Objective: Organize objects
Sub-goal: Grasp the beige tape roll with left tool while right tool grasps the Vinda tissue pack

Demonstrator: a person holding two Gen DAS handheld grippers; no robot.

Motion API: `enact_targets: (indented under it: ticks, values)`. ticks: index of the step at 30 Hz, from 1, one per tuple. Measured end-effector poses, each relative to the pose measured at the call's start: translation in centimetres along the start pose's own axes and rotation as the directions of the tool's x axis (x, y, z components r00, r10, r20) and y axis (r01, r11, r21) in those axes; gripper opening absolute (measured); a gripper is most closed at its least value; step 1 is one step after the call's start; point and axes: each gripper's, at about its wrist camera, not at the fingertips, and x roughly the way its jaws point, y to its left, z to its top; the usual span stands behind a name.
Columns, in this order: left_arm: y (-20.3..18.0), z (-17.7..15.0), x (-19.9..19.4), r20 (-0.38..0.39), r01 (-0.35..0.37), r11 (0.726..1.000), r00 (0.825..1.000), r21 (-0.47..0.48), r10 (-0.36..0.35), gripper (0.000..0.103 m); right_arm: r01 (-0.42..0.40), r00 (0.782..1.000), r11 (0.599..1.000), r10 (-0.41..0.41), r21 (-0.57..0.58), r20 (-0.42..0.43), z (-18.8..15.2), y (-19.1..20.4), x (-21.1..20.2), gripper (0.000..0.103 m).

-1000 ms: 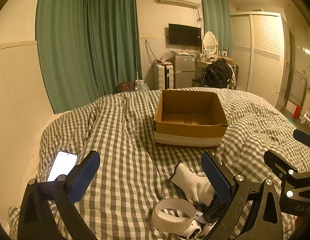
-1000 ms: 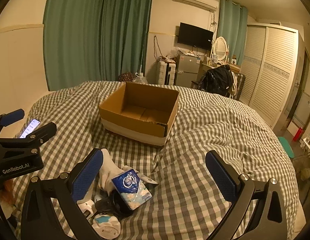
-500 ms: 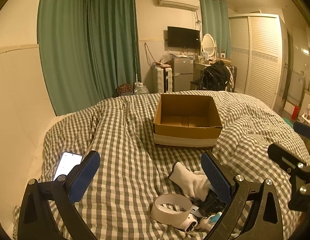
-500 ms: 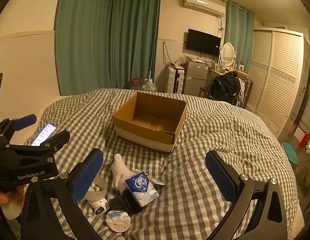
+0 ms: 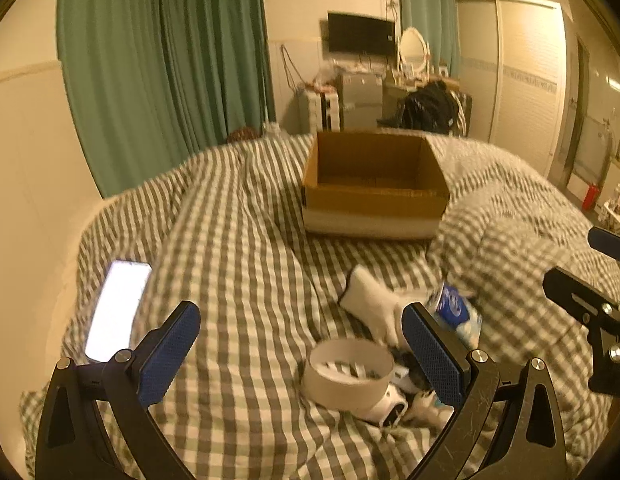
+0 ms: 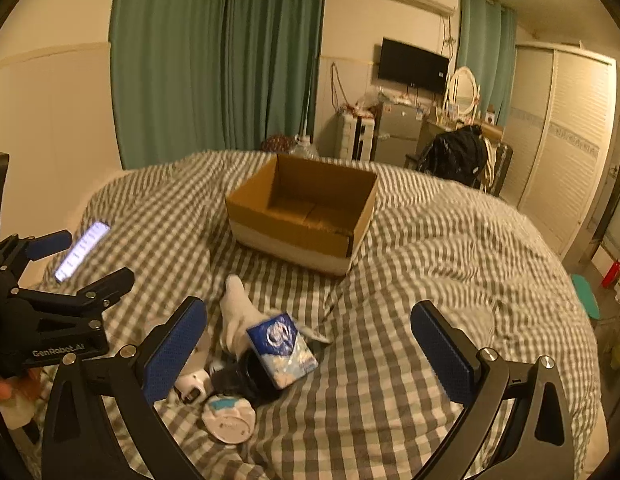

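Nothing sorted yet, by the look of it.

Checked duvet (image 6: 449, 264) fills most of both views. Cardboard box (image 6: 306, 216) sits on it just above frame centre, open top; the interior that shows is bare, so I'd say no item has gone in.

Left gripper (image 5: 300, 350), lower frame of the left view: jaws wide, nothing between the pads. Right gripper (image 6: 308, 346), lower frame of the right view: also spread wide, empty. Both hang above the duvet, short of the pile.

Phone (image 5: 118, 312), screen lit, lies apart at left of frame in the left view.

The pile to organize is in the lower centre, below the box and well apart from it:
- white sock (image 6: 238, 316), uppermost of the heap
- tape roll (image 5: 347, 374), lower centre in the left view, lying flat
- blue-and-white tissue pack (image 6: 282, 350), propped tilted on a dark object I can't identify
- round white disc (image 6: 229, 420), lowest
- small white gadget (image 6: 192, 386), left of the dark object

Left to do: everything. Each item still needs picking and dropping in the box. Tissue pack sits nearest the right gripper's opening; tape roll nearest the left's.
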Motion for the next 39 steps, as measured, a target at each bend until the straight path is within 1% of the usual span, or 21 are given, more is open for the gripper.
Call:
enact_targets:
  ticks: [5, 8, 12, 15, 20, 22, 23, 25, 26, 27, 28, 30, 31, 34, 39]
  values:
    - [-1.0, -2.1, 2.9, -0.09, 0.024, 0.999, 0.996, 0.044, -0.02, 0.103, -0.005, 0.996, 1.0, 0.006, 0.01, -0.084, -1.6, -0.6, 3.3, 0.103]
    - [-1.5, -3.7, 5.0, -0.177, 0.054, 0.997, 0.983, 0.056, -0.044, 0.103, -0.017, 0.99, 1.0, 0.019, 0.014, -0.141, -2.8, -0.8, 5.2, 0.103]
    - [-2.0, -5.1, 7.5, -0.271, 0.107, 0.993, 0.958, 0.049, -0.09, 0.103, -0.058, 0.976, 0.998, 0.059, 0.01, -0.211, -3.9, -0.7, 7.5, 0.102]
    - [-2.2, -5.2, 8.6, -0.288, 0.109, 0.993, 0.953, 0.042, -0.093, 0.103, -0.093, 0.962, 0.996, 0.093, 0.011, -0.257, -4.4, -0.6, 8.9, 0.098]
    - [-2.6, -4.7, 10.7, -0.309, 0.126, 0.992, 0.944, 0.027, -0.111, 0.103, -0.164, 0.941, 0.986, 0.16, 0.013, -0.298, -4.0, -0.2, 11.3, 0.098]
    - [-2.9, -4.7, 11.1, -0.314, 0.128, 0.991, 0.943, 0.032, -0.112, 0.103, -0.181, 0.932, 0.983, 0.177, 0.017, -0.316, -3.8, -0.1, 12.5, 0.093]
    - [-3.0, -4.7, 11.3, -0.312, 0.132, 0.99, 0.943, 0.042, -0.112, 0.101, -0.187, 0.928, 0.982, 0.183, 0.02, -0.325, -3.7, 0.0, 13.1, 0.092]
    - [-3.4, -4.9, 11.7, -0.319, 0.144, 0.988, 0.94, 0.06, -0.117, 0.095, -0.207, 0.916, 0.978, 0.205, 0.031, -0.345, -3.6, 0.2, 14.2, 0.087]
    - [-3.5, -5.0, 11.8, -0.327, 0.16, 0.985, 0.936, 0.059, -0.132, 0.087, -0.206, 0.913, 0.978, 0.205, 0.035, -0.352, -3.6, 0.2, 14.7, 0.086]
    - [-3.5, -5.0, 11.9, -0.335, 0.176, 0.983, 0.93, 0.056, -0.148, 0.082, -0.2, 0.911, 0.979, 0.199, 0.034, -0.363, -3.6, 0.2, 15.1, 0.082]
    - [-3.6, -5.1, 12.0, -0.336, 0.182, 0.982, 0.93, 0.056, -0.153, 0.082, -0.203, 0.908, 0.979, 0.201, 0.033, -0.368, -3.6, 0.3, 15.2, 0.074]
    - [-3.7, -5.0, 12.0, -0.334, 0.182, 0.982, 0.93, 0.057, -0.153, 0.082, -0.223, 0.903, 0.974, 0.22, 0.035, -0.369, -3.7, 0.4, 15.1, 0.064]
    - [-3.7, -5.0, 11.9, -0.333, 0.182, 0.982, 0.93, 0.056, -0.154, 0.081, -0.228, 0.903, 0.973, 0.225, 0.036, -0.367, -3.8, 0.4, 14.9, 0.064]
    - [-3.6, -4.9, 11.4, -0.327, 0.183, 0.982, 0.932, 0.05, -0.157, 0.081, -0.221, 0.911, 0.975, 0.215, 0.023, -0.351, -3.7, 0.6, 14.2, 0.062]
    - [-2.8, -4.3, 9.6, -0.295, 0.168, 0.985, 0.943, 0.026, -0.153, 0.081, -0.198, 0.935, 0.98, 0.183, -0.017, -0.305, -3.0, 1.1, 12.3, 0.061]
